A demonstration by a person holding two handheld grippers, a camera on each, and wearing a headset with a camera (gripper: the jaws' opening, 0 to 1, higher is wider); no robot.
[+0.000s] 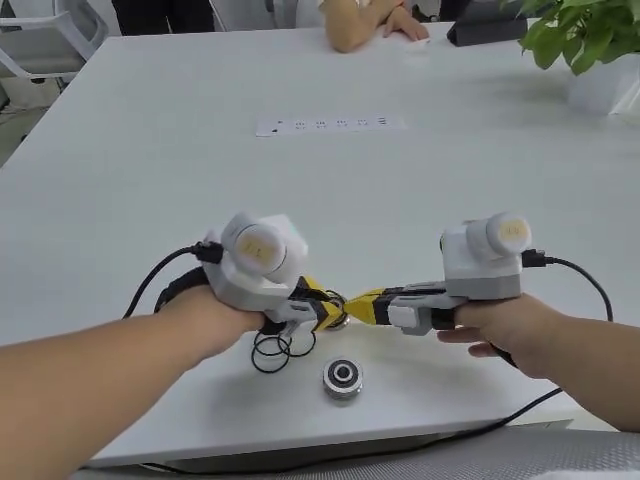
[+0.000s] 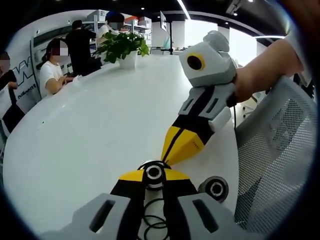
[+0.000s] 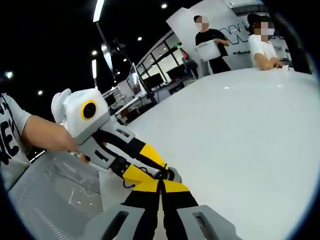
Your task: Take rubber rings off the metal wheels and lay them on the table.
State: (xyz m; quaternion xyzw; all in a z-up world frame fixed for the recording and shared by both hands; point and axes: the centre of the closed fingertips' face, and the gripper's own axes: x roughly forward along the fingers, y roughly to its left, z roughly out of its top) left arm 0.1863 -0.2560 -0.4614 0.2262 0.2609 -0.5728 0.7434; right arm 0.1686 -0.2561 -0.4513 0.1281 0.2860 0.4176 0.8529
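I'm clamping my left gripper (image 1: 326, 309) on one small silver metal wheel (image 2: 154, 172) just over the white table (image 1: 150, 180). Nearby, thin black rubber rings (image 1: 281, 350), roughly three and overlapping, are lying loose on the table, with a second wheel (image 1: 343, 377) sitting free beside them. My right gripper (image 1: 352, 306), jaws pressed together, is touching the held wheel's rim.

Closed right gripper (image 3: 161, 183) at metal wheel (image 3: 173, 175)

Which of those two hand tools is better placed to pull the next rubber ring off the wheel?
Probably the right gripper: its closed tips sit at the rim of the metal wheel, while the left gripper is busy clamping that wheel.
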